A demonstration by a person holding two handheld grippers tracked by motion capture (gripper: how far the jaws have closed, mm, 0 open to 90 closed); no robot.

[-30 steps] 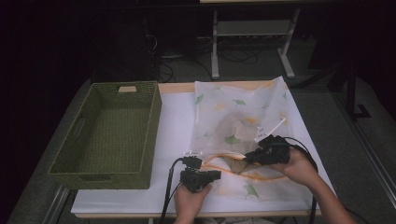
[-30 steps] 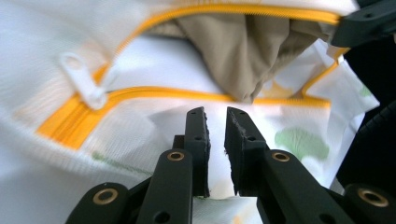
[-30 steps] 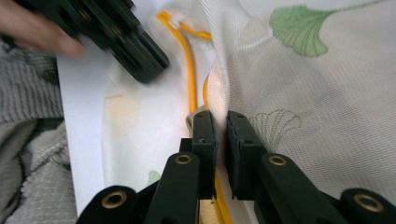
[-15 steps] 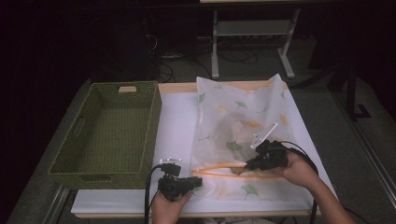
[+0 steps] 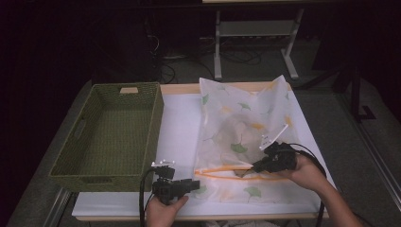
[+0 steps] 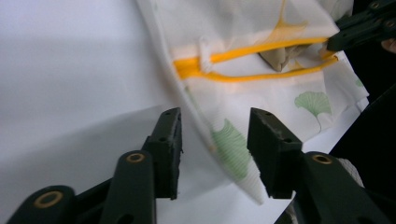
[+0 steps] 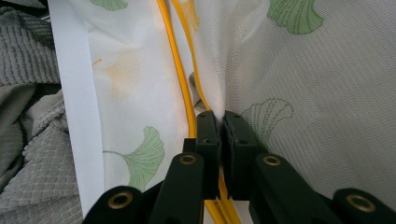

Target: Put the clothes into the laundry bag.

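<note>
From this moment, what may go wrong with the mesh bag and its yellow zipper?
1. The right gripper pinches only thin mesh of the mesh bag beside the yellow zipper; a hard pull may tear it or let it slip.
2. The left gripper has just been opening and its fingers press on nothing, so the bag's near corner lies loose and may drag when the right hand pulls.

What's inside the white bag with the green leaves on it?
Through the open yellow zipper of the bag peeks a bit of beige cloth. The rest is a blurry shape behind the mesh, so what it is stays hidden.
</note>
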